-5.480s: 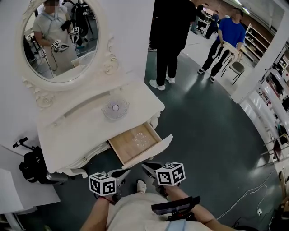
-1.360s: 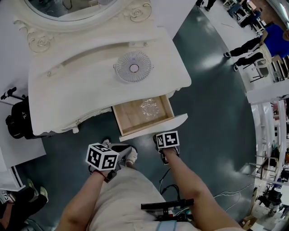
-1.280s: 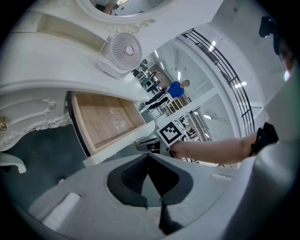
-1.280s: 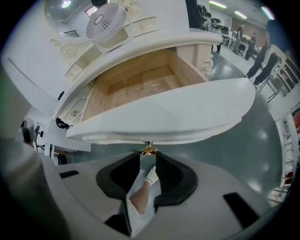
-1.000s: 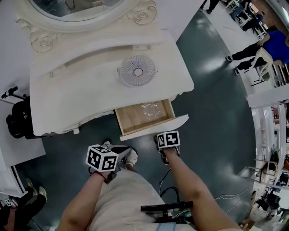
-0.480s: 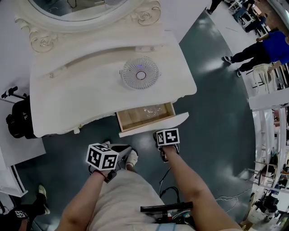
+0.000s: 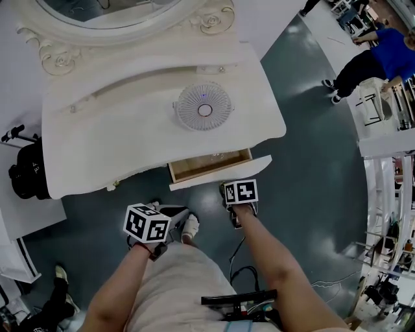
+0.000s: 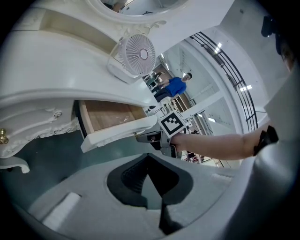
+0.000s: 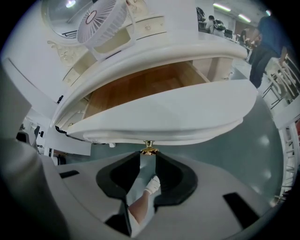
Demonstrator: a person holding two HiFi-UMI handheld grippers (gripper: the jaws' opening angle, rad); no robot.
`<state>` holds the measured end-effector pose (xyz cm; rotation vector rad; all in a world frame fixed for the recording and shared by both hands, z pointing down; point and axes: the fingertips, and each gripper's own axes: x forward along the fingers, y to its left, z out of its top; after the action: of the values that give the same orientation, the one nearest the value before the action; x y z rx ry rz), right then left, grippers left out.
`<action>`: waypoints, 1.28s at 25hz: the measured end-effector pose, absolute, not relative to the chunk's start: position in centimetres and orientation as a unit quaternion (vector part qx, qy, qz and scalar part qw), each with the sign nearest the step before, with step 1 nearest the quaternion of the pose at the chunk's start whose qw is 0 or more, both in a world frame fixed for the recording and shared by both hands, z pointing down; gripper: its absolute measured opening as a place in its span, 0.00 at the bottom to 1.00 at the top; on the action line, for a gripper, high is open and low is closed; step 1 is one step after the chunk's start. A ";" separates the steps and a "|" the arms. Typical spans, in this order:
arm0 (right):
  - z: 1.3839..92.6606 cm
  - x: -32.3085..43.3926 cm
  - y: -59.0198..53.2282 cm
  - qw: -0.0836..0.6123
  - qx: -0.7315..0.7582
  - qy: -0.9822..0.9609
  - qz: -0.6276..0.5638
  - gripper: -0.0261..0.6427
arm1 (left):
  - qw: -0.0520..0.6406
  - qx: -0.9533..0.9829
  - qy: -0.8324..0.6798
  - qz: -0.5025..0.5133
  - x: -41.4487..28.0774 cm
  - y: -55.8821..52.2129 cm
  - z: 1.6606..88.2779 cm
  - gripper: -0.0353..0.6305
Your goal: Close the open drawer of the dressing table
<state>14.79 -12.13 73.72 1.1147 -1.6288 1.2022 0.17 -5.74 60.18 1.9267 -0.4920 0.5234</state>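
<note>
The white dressing table (image 7: 123,146) has its right drawer (image 7: 220,176) pulled out only a little, so a thin strip of wooden bottom (image 7: 207,166) shows. In the right gripper view the curved drawer front (image 9: 164,119) fills the middle, and its gold knob (image 9: 149,150) sits between my jaw tips. My right gripper (image 9: 148,158) is shut on that knob, and its marker cube (image 7: 240,192) rests against the drawer front. My left gripper (image 7: 174,213) hangs lower left, off the table, shut (image 8: 149,158) with nothing in it. The left gripper view shows the drawer (image 8: 117,131) from the side.
A small white fan (image 7: 204,107) stands on the tabletop below the oval mirror (image 7: 117,10). A black bag (image 7: 26,172) lies on the floor at the table's left end. My shoes (image 7: 189,227) are under the drawer. People stand at the far right (image 7: 373,58).
The drawer has slid steadily into the table, and the clear item inside is now hidden. My right gripper moved toward the table with the drawer front. The left gripper barely shifted.
</note>
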 end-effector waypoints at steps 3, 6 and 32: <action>73.7 14.5 -13.0 0.398 0.443 -0.647 0.476 0.20 | 0.517 0.802 -0.203 0.220 0.1 -6.2 60.4 0.07; 73.8 14.3 -13.7 0.394 0.444 -0.649 0.476 0.20 | 0.518 0.801 -0.203 0.221 0.0 -6.5 60.6 0.07; 74.0 12.9 -19.0 0.266 0.483 -0.666 0.503 0.22 | 0.528 0.793 -0.203 0.228 -0.1 -9.2 62.1 0.07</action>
<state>12.88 -19.02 74.02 1.3053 -1.7986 1.3574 -0.12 -9.19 62.11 1.8935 -0.4842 0.5442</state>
